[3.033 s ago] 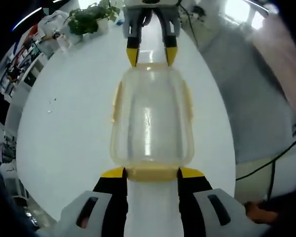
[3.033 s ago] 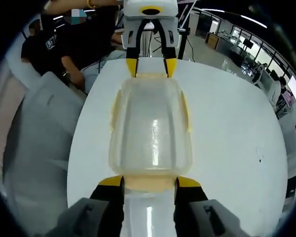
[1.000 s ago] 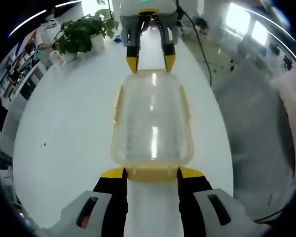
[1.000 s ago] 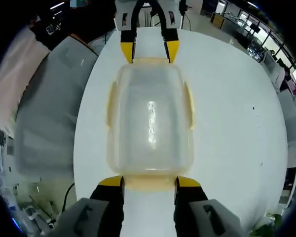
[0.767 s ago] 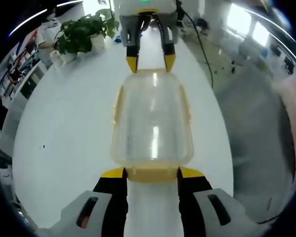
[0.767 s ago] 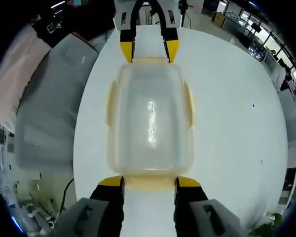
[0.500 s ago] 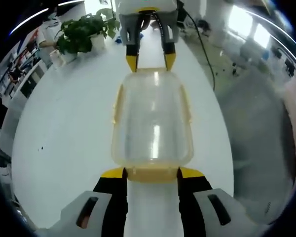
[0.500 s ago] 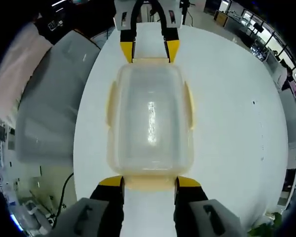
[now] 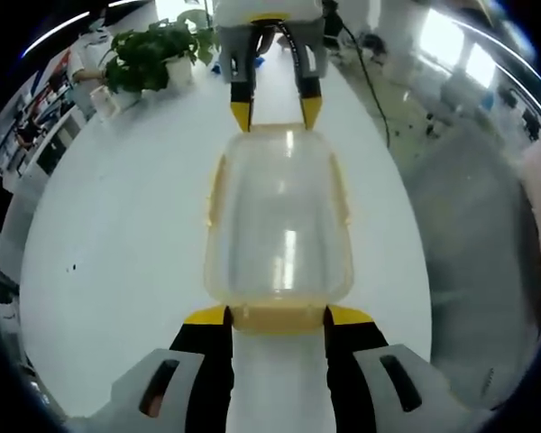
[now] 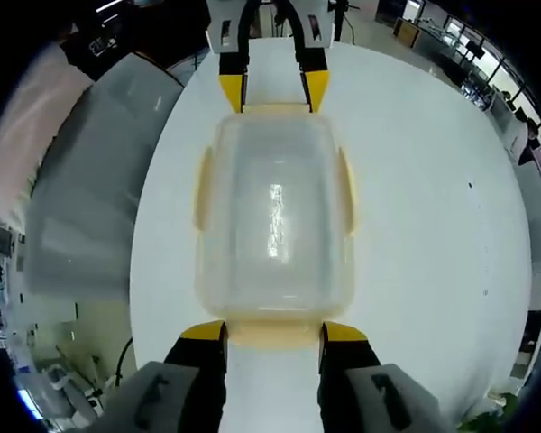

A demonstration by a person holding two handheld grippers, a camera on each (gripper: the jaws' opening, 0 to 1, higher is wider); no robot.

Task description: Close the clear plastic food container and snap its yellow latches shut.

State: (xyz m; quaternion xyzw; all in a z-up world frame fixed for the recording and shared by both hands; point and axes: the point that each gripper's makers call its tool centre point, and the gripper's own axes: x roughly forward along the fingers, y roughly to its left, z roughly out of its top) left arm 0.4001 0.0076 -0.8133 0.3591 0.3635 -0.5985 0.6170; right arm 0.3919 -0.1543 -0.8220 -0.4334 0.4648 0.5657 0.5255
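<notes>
At the bottom of the left gripper view, the left gripper (image 9: 278,316) stands spread, its yellow tips either side of the near end latch (image 9: 278,317) of the clear food container (image 9: 278,221). The container sits mid-frame on the white table (image 9: 117,225), lid on, nothing visible inside. The right gripper (image 9: 275,111) meets its far end, jaws spread. At upper left stands a potted plant (image 9: 149,54). In the right gripper view the right gripper (image 10: 270,332) brackets the container (image 10: 273,212) likewise.
</notes>
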